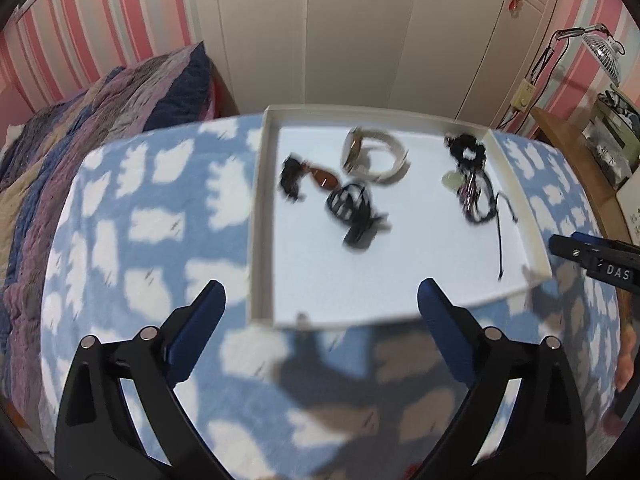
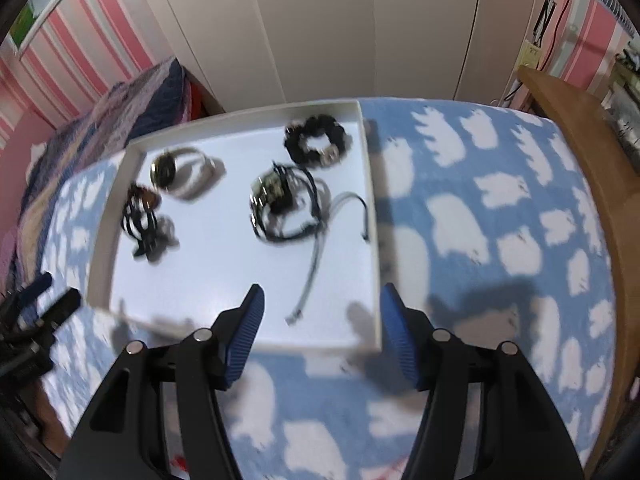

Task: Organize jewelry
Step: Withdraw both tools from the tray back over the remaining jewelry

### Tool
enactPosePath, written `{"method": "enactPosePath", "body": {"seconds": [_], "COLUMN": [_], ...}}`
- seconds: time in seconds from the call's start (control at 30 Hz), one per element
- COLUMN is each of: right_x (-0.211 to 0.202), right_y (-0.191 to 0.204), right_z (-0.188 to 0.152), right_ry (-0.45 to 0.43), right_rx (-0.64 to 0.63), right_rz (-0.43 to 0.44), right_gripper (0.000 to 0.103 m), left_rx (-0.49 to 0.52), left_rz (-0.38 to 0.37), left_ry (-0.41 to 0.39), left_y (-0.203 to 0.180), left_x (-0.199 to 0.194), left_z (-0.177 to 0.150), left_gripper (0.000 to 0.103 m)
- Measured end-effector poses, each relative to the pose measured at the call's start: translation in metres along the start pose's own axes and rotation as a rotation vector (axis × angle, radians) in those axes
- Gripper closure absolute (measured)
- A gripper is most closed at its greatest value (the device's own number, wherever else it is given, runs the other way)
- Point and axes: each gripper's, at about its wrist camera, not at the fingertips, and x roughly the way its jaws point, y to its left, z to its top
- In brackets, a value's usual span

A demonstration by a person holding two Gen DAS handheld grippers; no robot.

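Both grippers, left (image 1: 320,308) and right (image 2: 322,312), hang spread and empty over the white tray's (image 1: 260,208) near edge; jewelry's scattered inside, so I'd grab the watch (image 1: 372,156) from above, slowly

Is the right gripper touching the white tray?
Apart. The right wrist view shows the right gripper open and empty, its fingers raised above the white tray, their shadows falling separately on it.

Your counter (image 1: 132,216) wears a blue cloth with white cloud shapes. A white tray (image 1: 258,216) lies directly on it, toward the far side; nothing else rests on the cloth.
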Motion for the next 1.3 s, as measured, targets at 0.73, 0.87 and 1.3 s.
{"method": "enactPosePath", "body": {"seconds": [0.73,0.87,1.3], "right_x": [-0.024,-0.028,-0.036], "right_y": [0.0,-0.003,0.001], "right_z": [-0.113,-0.124,-0.153], "right_ry": [0.056,0.052,0.07], "right_rx": [-0.094,-0.086,-0.089], "right_rz": [-0.019,-0.02,-0.014], "right_gripper": [0.042,0.042,0.042], "left_rx": [0.052,0.034,0.002], "left_rz": [0.028,0.016,0.016], "left_ry": [0.043,0.045,0.056], "left_y": [0.006,0.008,0.022], "left_x": [-0.048,-0.052,-0.061], "left_z": [-0.125,-0.136,-0.164], "left_gripper": [0.004,0.004,0.004]}}
